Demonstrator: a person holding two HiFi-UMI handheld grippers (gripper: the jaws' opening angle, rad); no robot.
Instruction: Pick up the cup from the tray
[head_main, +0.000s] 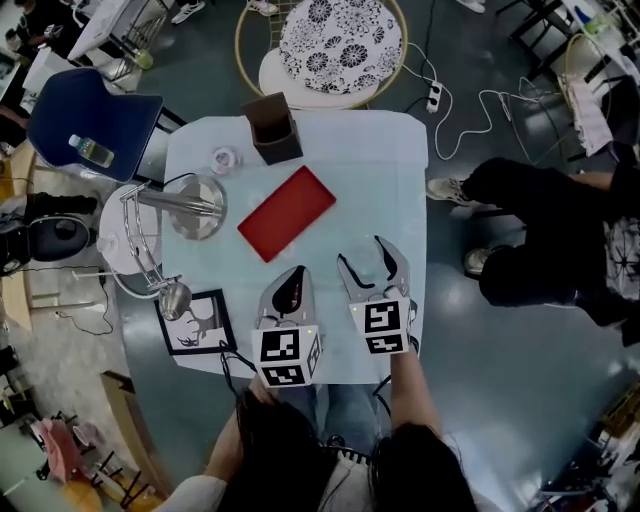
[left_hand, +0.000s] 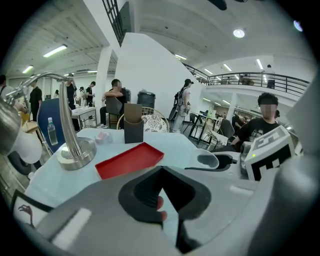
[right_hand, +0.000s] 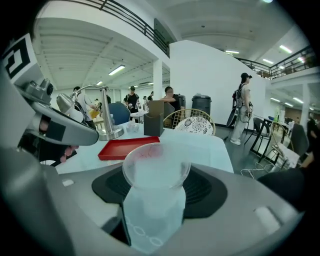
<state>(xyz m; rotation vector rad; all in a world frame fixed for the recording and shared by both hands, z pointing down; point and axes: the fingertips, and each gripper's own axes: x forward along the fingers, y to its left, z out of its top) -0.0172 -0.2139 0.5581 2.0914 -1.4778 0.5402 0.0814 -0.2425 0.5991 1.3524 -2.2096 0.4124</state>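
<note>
A clear plastic cup (right_hand: 152, 200) stands upright between the black pads of my right gripper (right_hand: 157, 172), which is shut on it above the pale table. In the head view that right gripper (head_main: 362, 252) hangs near the table's front edge, right of the left one, and the cup barely shows there. The red tray (head_main: 287, 212) lies bare in the middle of the table, beyond both grippers; it also shows as the tray (right_hand: 127, 148) ahead and to the left. My left gripper (head_main: 293, 272) is shut with nothing held, its jaws meeting in the left gripper (left_hand: 161, 170) view.
A brown box (head_main: 272, 127) stands at the table's far edge, with a small clear lid (head_main: 225, 159) beside it. A lamp's metal base (head_main: 195, 207) sits left of the tray. A framed picture (head_main: 197, 322) lies at the front left. A seated person (head_main: 560, 240) is to the right.
</note>
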